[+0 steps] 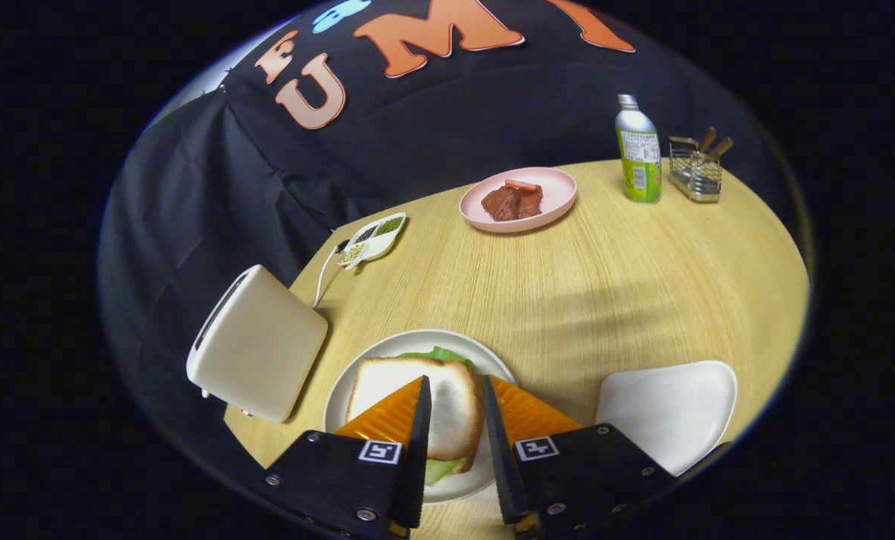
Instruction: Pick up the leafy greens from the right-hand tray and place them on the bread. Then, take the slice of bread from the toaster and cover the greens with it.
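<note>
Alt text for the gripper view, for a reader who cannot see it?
The gripper hangs open over a sandwich on a white plate, greens showing under the top slice. A toaster sits to its left and a white tray to its right.

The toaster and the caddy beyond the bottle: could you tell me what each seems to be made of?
Toaster: probably matte cream plastic or painted metal; smooth, no glare. Caddy: bare metal wire, shiny open grid. The gripper hangs open above the top slice.

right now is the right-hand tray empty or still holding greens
Empty: the white tray right of the open gripper shows only bare surface. The greens peek out under the top bread slice on the plate.
</note>
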`<state>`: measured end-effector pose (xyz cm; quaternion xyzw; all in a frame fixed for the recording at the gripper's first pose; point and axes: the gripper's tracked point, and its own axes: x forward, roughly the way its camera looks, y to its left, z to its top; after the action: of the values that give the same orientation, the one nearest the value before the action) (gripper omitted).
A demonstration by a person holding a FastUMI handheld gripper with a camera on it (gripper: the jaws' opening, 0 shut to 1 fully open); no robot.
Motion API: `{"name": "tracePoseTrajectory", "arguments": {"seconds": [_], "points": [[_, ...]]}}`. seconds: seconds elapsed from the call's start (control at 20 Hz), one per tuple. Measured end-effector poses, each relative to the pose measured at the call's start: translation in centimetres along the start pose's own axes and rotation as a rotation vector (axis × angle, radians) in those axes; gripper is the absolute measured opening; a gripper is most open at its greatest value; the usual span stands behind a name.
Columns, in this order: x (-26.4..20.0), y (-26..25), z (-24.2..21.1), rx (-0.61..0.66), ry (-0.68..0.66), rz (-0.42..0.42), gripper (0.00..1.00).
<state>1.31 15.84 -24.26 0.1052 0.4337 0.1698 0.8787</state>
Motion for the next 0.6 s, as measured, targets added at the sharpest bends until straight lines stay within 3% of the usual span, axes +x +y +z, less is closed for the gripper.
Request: {"name": "tracePoseTrajectory", "arguments": {"seconds": [0.2, 0.35, 0.6], "points": [[-1.6, 0.4, 2.7, -0.012, -0.116, 0.009, 0.46], [-3.6, -0.1, 4.8, -0.056, -0.217, -0.025, 0.58], [-7.5, -0.2, 8.7, -0.144, -0.402, -0.069, 0.68]]}}
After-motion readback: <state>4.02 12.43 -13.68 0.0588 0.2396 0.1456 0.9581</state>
